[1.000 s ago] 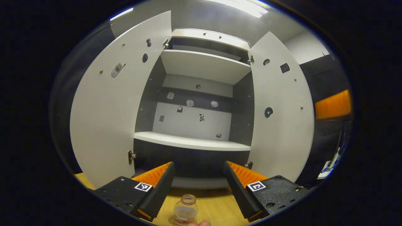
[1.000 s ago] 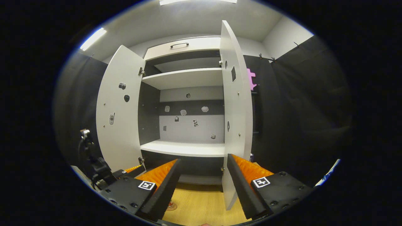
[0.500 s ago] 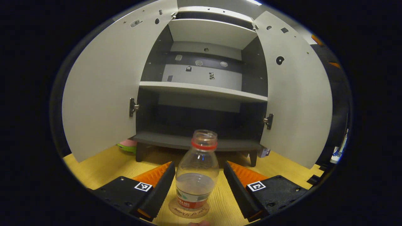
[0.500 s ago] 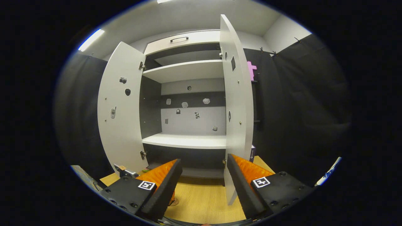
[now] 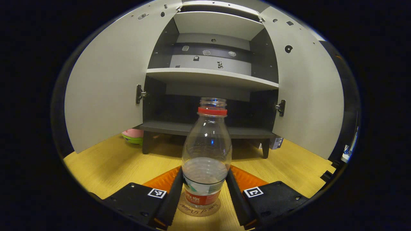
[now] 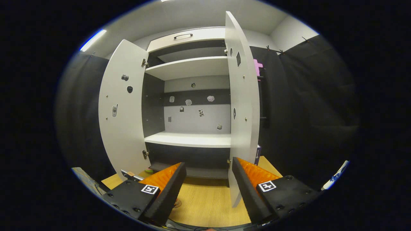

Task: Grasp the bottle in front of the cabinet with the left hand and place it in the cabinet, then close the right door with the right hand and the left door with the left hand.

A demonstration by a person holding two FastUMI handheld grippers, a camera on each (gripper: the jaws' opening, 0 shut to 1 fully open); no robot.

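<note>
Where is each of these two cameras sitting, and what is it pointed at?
Left gripper view: rides on the left gripper, low over the wooden table, facing the bottle between its fingers and the open cabinet behind.
Right gripper view: rides on the right gripper, higher, facing the cabinet and the right door edge-on; its open fingers show.
Shared: the cabinet, both doors, the table.

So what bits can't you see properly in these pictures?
- Left gripper view: the bottle hides part of the cabinet's bottom shelf.
- Left gripper view: the left door hides most of a pink and green thing.
- Right gripper view: the right door, seen edge-on, hides the cabinet's right side.
</note>
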